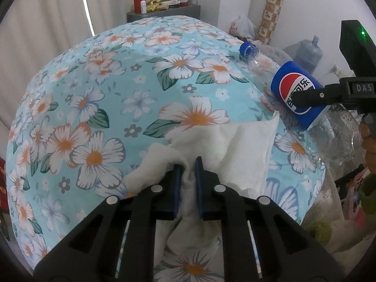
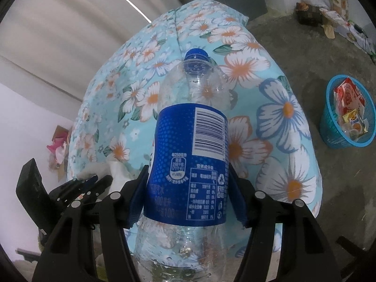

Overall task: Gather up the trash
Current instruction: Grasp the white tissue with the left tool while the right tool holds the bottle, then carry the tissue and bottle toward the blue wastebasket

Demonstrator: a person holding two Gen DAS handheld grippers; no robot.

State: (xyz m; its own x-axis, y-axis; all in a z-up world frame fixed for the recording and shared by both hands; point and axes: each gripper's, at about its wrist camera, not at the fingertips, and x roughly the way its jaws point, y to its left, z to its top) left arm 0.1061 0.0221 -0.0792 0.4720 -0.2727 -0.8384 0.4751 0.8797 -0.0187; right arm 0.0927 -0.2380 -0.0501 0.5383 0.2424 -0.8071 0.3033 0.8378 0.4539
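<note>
Right gripper (image 2: 188,188) clamps bottle (image 2: 188,155) at its label, over the bed's (image 2: 277,122) right edge; long axis runs along the fingers, cap forward and away. Left gripper (image 1: 188,178) pinched on tissue (image 1: 235,145) near the bed's near edge. Risks: slick label could slip; thin tissue may tear or drop. Basket (image 2: 329,127) on the floor, well apart.

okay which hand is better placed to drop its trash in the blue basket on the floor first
Probably the right. Its claw grips the empty bottle, and the blue basket sits on the floor to its right. The left claw, pinching the white tissue, is on the far side.
</note>
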